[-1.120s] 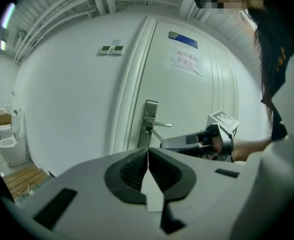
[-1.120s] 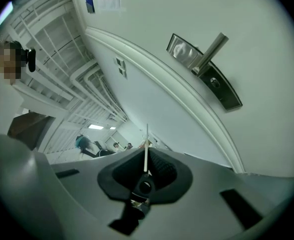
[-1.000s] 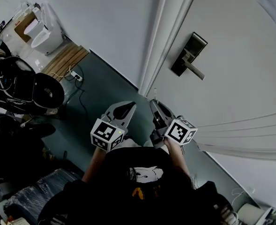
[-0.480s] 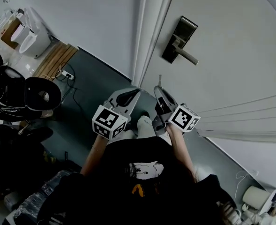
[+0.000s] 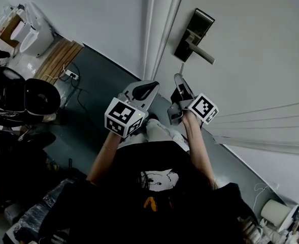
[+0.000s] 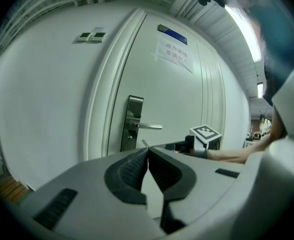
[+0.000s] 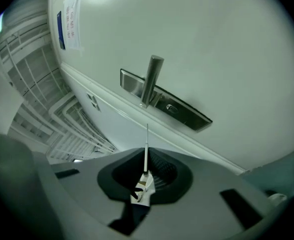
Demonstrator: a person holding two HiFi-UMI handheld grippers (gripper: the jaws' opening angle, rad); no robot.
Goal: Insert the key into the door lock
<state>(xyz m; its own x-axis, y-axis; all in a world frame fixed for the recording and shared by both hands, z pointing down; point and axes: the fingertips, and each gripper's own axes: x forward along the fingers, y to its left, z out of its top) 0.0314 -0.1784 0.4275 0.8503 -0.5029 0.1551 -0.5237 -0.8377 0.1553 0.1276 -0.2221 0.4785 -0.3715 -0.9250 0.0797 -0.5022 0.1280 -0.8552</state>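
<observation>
R gripper (image 7: 146, 156) is clamped on the thin silver metal key (image 7: 146, 139). Blade sticks out fwd, edge-on to its cam, tip short of the white door (image 5: 251, 55), not touching. Brushed-steel rectangular lock plate (image 7: 186, 115) w/ lever handle (image 7: 150, 79) sits ahead. Small round spot (image 7: 172, 108) on the plate, prob the keyhole, lies off to one side of the tip. L gripper (image 6: 147, 156) is pinched closed, empty, held beside.

Risks:
- tip hits plate or lever, since it's off-line w/ the hole
- blade turned wrong for the slot
- thin grip lets key pivot on contact
</observation>
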